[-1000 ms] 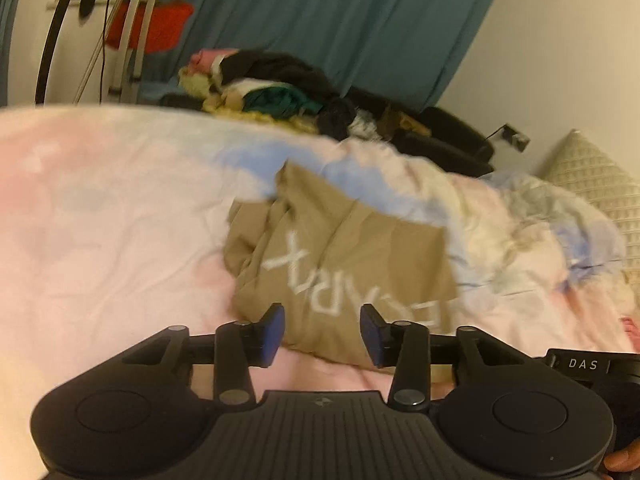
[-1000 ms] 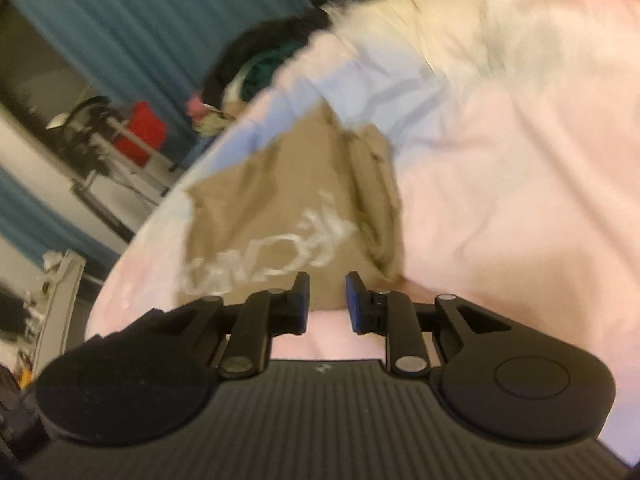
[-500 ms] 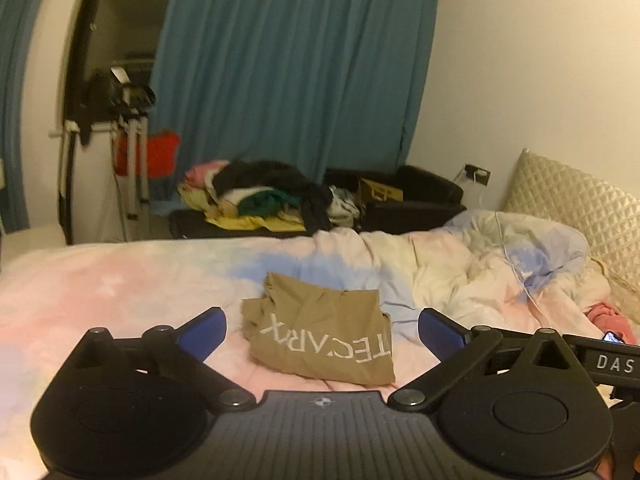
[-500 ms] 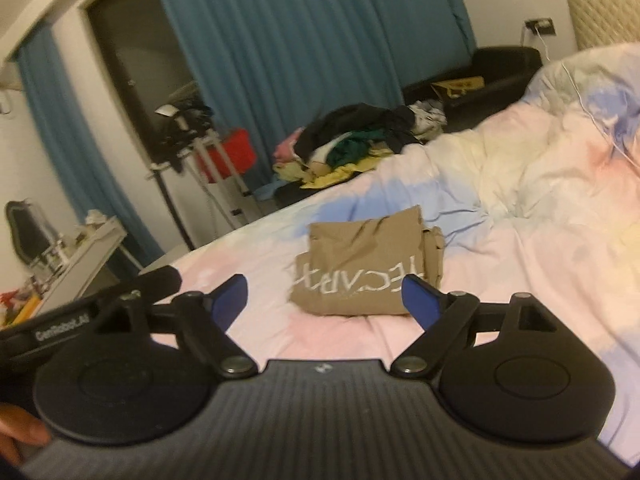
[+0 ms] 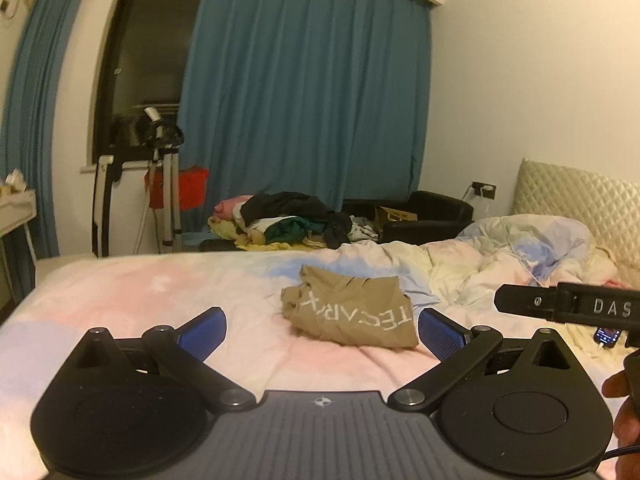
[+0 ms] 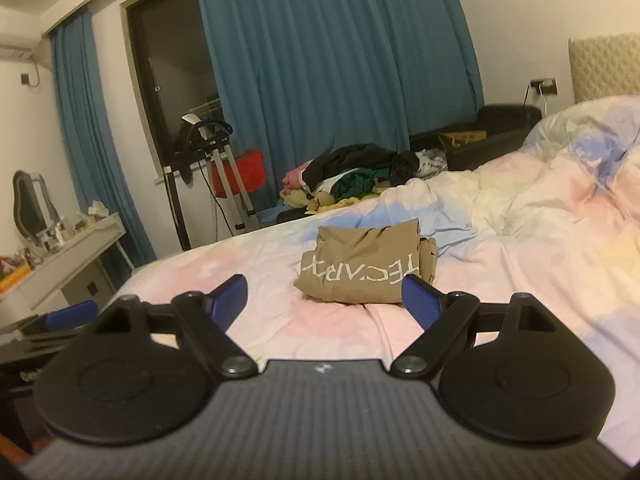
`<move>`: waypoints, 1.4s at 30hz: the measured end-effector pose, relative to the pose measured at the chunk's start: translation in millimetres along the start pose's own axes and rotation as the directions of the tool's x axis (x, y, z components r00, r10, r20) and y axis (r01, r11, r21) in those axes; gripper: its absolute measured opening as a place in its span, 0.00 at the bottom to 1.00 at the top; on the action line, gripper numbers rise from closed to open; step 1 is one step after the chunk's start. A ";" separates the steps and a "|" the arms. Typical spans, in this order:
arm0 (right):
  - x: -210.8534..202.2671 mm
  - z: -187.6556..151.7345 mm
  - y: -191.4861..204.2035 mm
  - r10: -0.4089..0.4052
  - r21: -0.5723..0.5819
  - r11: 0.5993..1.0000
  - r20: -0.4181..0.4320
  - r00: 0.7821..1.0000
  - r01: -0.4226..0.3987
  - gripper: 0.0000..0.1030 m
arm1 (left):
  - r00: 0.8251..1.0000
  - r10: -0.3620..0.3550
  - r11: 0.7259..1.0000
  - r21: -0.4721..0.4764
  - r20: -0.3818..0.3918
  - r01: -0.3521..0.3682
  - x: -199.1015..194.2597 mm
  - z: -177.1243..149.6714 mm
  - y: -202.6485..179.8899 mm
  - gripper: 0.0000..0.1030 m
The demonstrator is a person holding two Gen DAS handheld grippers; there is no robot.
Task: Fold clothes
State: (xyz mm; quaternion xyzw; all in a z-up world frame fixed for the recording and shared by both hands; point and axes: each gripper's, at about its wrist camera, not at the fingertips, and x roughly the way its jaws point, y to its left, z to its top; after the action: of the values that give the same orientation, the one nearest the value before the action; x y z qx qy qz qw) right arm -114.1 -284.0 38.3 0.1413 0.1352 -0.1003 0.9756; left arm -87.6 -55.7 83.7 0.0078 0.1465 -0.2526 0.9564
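A tan shirt (image 5: 352, 312) with white lettering lies folded into a compact bundle on the pastel bed sheet (image 5: 132, 296). It also shows in the right wrist view (image 6: 364, 264). My left gripper (image 5: 322, 330) is open and empty, held back from the shirt and above the bed. My right gripper (image 6: 324, 300) is open and empty, also back from the shirt. The right gripper's body (image 5: 568, 306) shows at the right edge of the left wrist view.
A crumpled duvet (image 5: 520, 256) lies to the right of the shirt. A pile of clothes (image 5: 288, 220) sits beyond the bed by the blue curtain (image 5: 304, 92). A tripod (image 5: 160, 184), a white desk (image 6: 68, 248) and a phone (image 5: 608, 335) are around.
Both grippers opened wide and pulled back and up from the shirt, which stays folded on the bed. The views now take in the whole room.
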 end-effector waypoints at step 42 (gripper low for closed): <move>25.4 -50.7 22.9 -0.079 -0.062 0.995 0.025 0.997 0.081 0.83 | 0.998 0.064 0.998 -0.028 0.030 -0.063 -4.4 -31.6 31.2 1.00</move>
State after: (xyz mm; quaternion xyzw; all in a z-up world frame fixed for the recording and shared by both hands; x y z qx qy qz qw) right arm -96.7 -251.1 -10.3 0.1038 0.1327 -0.1366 0.9762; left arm -84.9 -23.5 52.9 -0.0044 0.1348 -0.2202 0.9661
